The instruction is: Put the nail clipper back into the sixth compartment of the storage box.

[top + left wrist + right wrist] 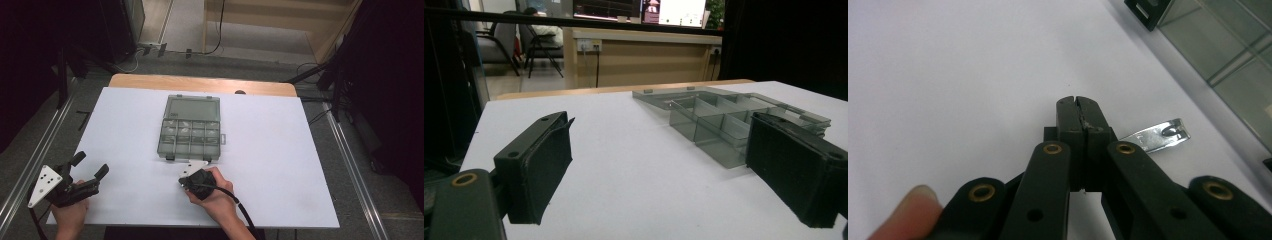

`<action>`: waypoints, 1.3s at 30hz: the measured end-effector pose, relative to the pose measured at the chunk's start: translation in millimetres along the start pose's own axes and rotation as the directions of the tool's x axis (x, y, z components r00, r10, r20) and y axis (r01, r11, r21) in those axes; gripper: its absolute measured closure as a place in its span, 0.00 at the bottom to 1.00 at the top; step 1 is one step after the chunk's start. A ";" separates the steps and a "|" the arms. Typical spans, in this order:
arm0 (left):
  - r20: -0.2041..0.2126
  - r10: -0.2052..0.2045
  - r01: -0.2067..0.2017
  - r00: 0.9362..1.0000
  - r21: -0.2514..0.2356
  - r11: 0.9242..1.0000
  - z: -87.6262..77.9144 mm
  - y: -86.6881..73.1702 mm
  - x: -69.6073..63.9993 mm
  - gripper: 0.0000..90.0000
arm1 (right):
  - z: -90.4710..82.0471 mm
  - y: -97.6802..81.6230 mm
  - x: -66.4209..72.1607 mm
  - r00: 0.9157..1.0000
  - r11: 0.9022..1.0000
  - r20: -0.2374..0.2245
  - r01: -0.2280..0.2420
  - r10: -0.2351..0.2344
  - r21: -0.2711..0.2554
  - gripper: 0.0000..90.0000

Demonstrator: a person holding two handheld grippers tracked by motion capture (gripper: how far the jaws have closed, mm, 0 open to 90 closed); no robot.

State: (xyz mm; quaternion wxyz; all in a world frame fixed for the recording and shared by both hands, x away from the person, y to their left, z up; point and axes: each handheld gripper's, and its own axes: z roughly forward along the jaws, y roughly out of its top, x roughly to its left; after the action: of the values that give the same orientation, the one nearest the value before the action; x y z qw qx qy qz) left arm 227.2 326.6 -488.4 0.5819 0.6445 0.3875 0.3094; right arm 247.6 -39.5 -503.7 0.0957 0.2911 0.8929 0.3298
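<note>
A clear grey compartment box (190, 130) lies open on the white table (280, 165), its lid folded back on the far side. My right gripper (187, 181) sits just in front of the box's near edge. In the right gripper view its jaws (1079, 107) are shut flat together. A small metal nail clipper (1160, 135) sticks out from behind the right jaw, and I cannot tell whether it is touched. The box's corner (1228, 45) lies beyond it. My left gripper (92, 165) rests open at the table's near left, with nothing between its jaws (664, 170); the box (719, 125) lies ahead.
A wooden strip (200, 82) borders the table's far edge. Metal rails (350, 165) run along both sides. Beyond the table there are a floor, cables and a wooden counter (639, 55). A fingertip (913, 205) rests on the right gripper's linkage.
</note>
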 end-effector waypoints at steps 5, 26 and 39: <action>0.000 -0.001 0.001 1.000 -0.001 1.000 0.1 0.0 -0.1 0.12 | -1.0 -2.8 -0.8 1.000 1.000 0.001 -0.006 0.006 0.007 1.00; 0.000 -0.002 0.002 1.000 -0.001 1.000 0.0 0.0 0.0 0.12 | -11.9 -16.7 -9.0 0.999 0.999 0.018 -0.037 0.037 0.018 1.00; 0.001 -0.002 0.002 1.000 -0.001 1.000 -0.1 0.0 0.0 0.12 | -18.4 -23.9 -16.7 0.998 0.998 0.039 -0.053 0.052 0.024 1.00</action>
State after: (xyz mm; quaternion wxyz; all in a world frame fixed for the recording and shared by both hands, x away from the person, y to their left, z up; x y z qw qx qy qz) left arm 227.1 326.6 -488.4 0.5830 0.6439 0.3877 0.3086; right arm 243.5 -73.7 -505.4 0.1006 0.3220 0.8870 0.3153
